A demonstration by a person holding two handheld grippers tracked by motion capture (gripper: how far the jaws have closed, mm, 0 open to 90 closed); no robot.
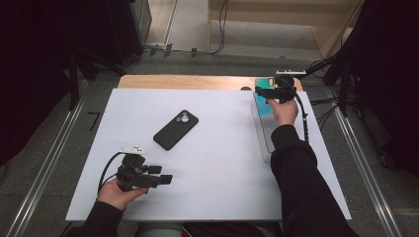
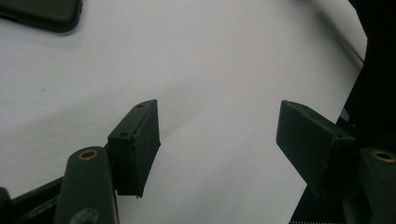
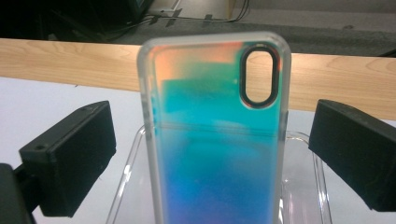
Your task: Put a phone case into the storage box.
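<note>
On the white table [image 1: 212, 163], the iridescent phone case [image 3: 217, 140] stands between the wide-open right gripper [image 3: 212, 154] jaws

A white rectangular sheet [image 1: 212, 163] covered most of the light wooden tabletop [image 1: 188, 82], leaving a bare strip of wood along the far edge. A black smartphone [image 1: 176, 129] lay face down near the sheet's middle. A clear plastic tray [image 1: 264, 140] sat along the right edge, holding an iridescent teal phone case [image 3: 215, 140].
</note>
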